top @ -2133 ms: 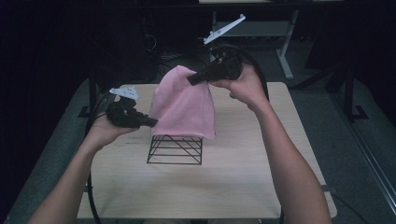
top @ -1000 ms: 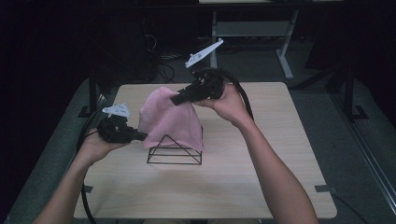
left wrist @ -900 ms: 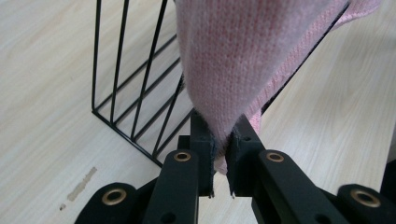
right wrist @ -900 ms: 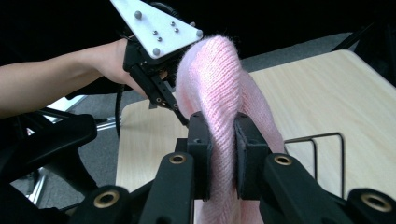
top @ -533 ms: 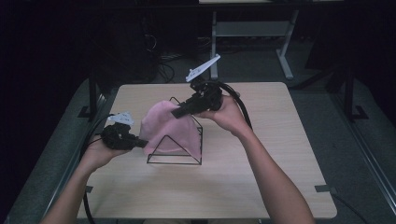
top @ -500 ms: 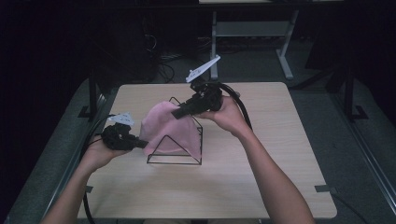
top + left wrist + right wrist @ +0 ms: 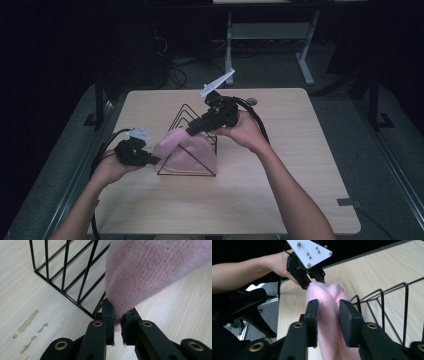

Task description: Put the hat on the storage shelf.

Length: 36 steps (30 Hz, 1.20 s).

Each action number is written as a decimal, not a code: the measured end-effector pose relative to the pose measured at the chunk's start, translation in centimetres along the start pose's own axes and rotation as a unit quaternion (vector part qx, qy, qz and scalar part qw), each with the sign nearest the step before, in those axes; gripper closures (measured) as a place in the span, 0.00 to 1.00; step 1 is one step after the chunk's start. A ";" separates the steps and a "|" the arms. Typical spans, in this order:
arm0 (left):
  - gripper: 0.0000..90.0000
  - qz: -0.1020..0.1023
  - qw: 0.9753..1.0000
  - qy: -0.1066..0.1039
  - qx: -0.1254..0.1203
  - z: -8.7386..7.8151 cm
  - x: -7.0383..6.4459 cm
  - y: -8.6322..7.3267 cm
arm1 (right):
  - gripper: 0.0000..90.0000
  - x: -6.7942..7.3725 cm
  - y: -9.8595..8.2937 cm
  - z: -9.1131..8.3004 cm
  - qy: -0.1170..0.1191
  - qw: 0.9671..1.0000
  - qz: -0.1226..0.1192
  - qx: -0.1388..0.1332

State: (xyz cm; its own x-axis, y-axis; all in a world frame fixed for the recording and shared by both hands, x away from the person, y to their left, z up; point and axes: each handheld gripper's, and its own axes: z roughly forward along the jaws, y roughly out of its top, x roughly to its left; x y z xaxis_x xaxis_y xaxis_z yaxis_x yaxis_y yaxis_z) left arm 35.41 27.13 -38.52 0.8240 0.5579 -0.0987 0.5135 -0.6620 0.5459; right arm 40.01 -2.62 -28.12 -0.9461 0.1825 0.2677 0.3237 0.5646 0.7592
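Note:
A pink cloth [image 7: 187, 152] lies draped over the front of a black wire rack [image 7: 186, 112] on the wooden table [image 7: 300, 150]. At the cloth's left edge, low over the table, my left gripper [image 7: 152, 161] is shut on a pinched corner; the left gripper view shows the cloth [image 7: 155, 267] rising from my left gripper [image 7: 118, 317] beside the rack [image 7: 67, 277]. My right gripper [image 7: 191, 132] points down at the cloth's top. In the right gripper view my right gripper [image 7: 328, 307] stands open with the cloth [image 7: 324, 292] between its jaws, the left gripper [image 7: 309, 285] beyond and the rack [image 7: 382, 307] to the right.
A small round object [image 7: 251, 101] lies on the table behind the right hand. A metal desk frame [image 7: 305, 60] stands on the floor past the far edge. A strip of tape [image 7: 346, 202] marks the near right corner. Bare tabletop lies right of and in front of the rack.
Both grippers came down and to the left, lowering the raised cloth onto the rack. The right gripper's jaws, earlier closed on the cloth's top, now stand apart.

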 end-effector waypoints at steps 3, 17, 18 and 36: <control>0.92 -0.002 1.000 0.001 0.006 0.2 0.1 -0.2 | 0.70 -0.1 -0.5 0.1 -0.002 1.000 0.002 0.008; 0.92 -0.008 0.999 -0.001 0.031 1.5 0.8 -0.9 | 0.63 0.1 -1.0 1.3 0.041 0.999 0.008 0.021; 0.92 -0.013 0.999 -0.003 0.031 1.6 0.9 -1.0 | 0.62 0.1 -1.0 1.4 0.048 0.998 0.012 0.026; 0.92 -0.007 0.999 -0.002 0.044 2.7 0.6 -1.6 | 0.93 0.6 -1.0 2.5 0.009 0.999 -0.028 0.041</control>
State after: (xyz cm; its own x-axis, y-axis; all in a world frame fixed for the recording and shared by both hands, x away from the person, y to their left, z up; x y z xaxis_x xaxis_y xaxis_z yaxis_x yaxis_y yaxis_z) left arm 35.76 27.13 -41.72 0.8170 0.5662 -0.1097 0.5448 -0.6954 0.4686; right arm 39.12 -1.06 -30.21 -0.9622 0.1344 0.2371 0.2671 0.6376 0.7226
